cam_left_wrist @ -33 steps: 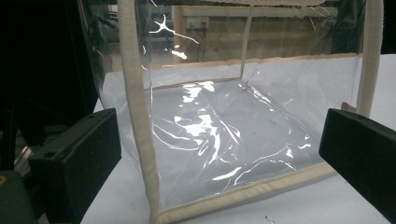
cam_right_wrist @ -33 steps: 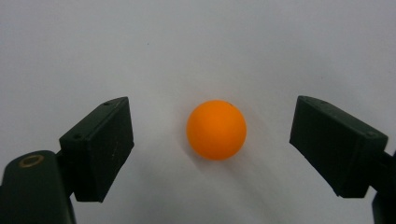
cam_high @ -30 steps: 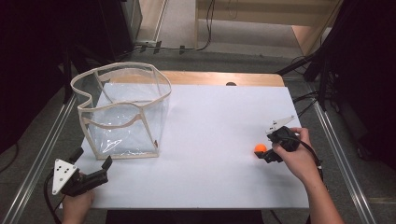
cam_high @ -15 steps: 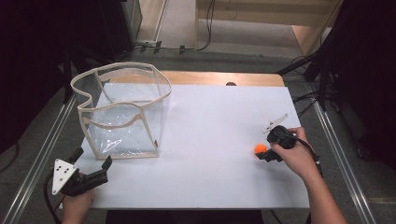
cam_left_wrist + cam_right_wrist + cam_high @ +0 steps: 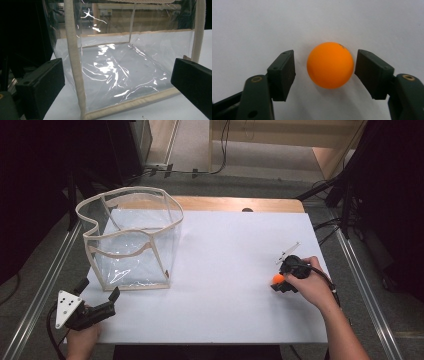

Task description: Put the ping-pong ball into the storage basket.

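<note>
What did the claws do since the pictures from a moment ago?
The right claw sank a little toward the orange ball and its jaws have just been closing around it; small gaps remain on both sides, so nothing is gripped yet. The ball, the left claw and the clear bag stayed where they were.

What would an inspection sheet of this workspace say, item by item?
Surface: white table top, wooden strip at the far edge.
Job's things: orange ball resting on the table; clear plastic box with cream edging, upright, top open.
Clutter: nothing seen.
Grippers: right hand-held gripper astride the ball, jaws have just been closing, small gaps left on both sides; left hand-held gripper open, facing the box, apart from it.
Cables: one trails from each gripper; more on the floor beyond.
Surroundings: metal rails beside the table, dark stands.
</note>
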A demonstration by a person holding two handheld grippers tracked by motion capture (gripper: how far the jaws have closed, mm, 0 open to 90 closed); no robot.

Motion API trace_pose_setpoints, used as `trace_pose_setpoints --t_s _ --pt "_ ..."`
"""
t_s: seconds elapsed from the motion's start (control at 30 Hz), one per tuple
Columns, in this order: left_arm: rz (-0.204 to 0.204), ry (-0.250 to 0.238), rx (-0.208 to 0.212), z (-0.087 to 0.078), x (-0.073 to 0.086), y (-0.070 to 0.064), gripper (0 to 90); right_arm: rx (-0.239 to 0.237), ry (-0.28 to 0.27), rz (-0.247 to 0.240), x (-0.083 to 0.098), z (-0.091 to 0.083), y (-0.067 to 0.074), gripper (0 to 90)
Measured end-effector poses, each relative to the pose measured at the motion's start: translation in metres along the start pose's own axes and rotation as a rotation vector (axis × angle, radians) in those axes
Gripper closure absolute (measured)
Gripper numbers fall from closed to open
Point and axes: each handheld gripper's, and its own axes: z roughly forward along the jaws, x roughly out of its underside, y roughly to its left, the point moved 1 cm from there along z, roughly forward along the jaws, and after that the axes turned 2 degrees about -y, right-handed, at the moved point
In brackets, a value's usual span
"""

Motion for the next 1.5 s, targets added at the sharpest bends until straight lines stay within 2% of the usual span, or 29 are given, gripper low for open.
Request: trace_pose_setpoints --t_s 0.2,0.3,0.43,0.77,0.97,1.13,1.5 --pt "0.002 0.001 -0.001 0.0 0.0 0.0 0.0 0.014 0.028 -0.019 0.0 0.008 0.0 39.5" --pt "0.002 0.001 -0.001 0.0 0.0 0.0 0.0 0.015 0.026 -0.015 -0.001 0.006 0.0 47.3" --pt "0.003 0.001 0.0 0.0 0.0 0.0 0.0 0.008 0.038 -0.024 -0.002 0.005 0.0 47.4" --pt "0.005 0.001 0.001 0.0 0.0 0.0 0.0 0.0 0.022 -0.035 -0.01 0.002 0.001 47.5" --pt "0.007 0.001 0.002 0.0 0.0 0.0 0.0 -0.004 0.003 -0.035 -0.018 -0.001 0.003 47.5" --pt "0.004 0.0 0.0 0.0 0.0 0.0 0.0 -0.026 -0.008 -0.039 -0.027 -0.002 0.005 47.5" --pt "0.004 0.005 0.002 0.001 -0.001 0.0 0.0 -0.028 -0.019 -0.071 -0.051 -0.008 0.011 47.5"
